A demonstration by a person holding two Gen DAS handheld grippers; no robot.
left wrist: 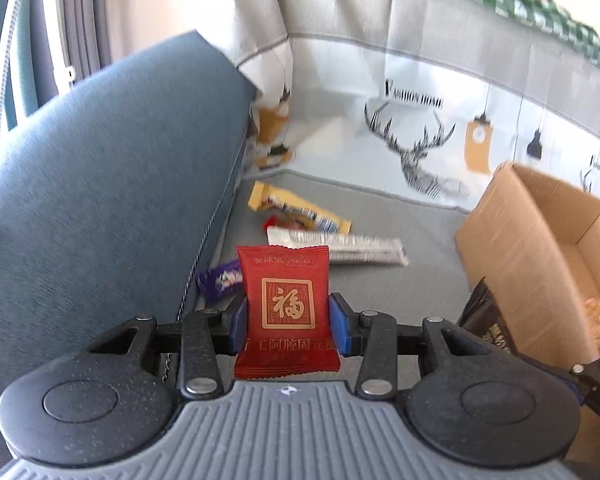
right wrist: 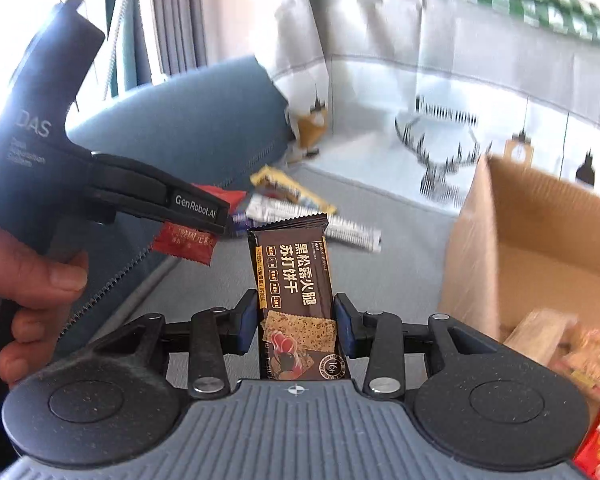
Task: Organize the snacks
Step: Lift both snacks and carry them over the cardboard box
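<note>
My left gripper (left wrist: 288, 326) clamps the red snack packet (left wrist: 286, 312); right gripper (right wrist: 296, 330) clamps the brown cracker packet (right wrist: 296, 300). Both held above the grey seat (left wrist: 400, 220), cardboard box (left wrist: 540, 248) right.

Loose snack packets (left wrist: 332, 236) lie on the sofa seat (left wrist: 420, 240), armrest (left wrist: 112, 184) left, cardboard box (left wrist: 540, 248) right.

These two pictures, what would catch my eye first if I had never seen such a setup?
Probably the red snack packet standing upright, pinched in the left gripper, and the dark brown cracker packet pinched the same way in the right gripper. Behind them more snacks lie on the grey sofa seat, with an open cardboard box on the right.
</note>
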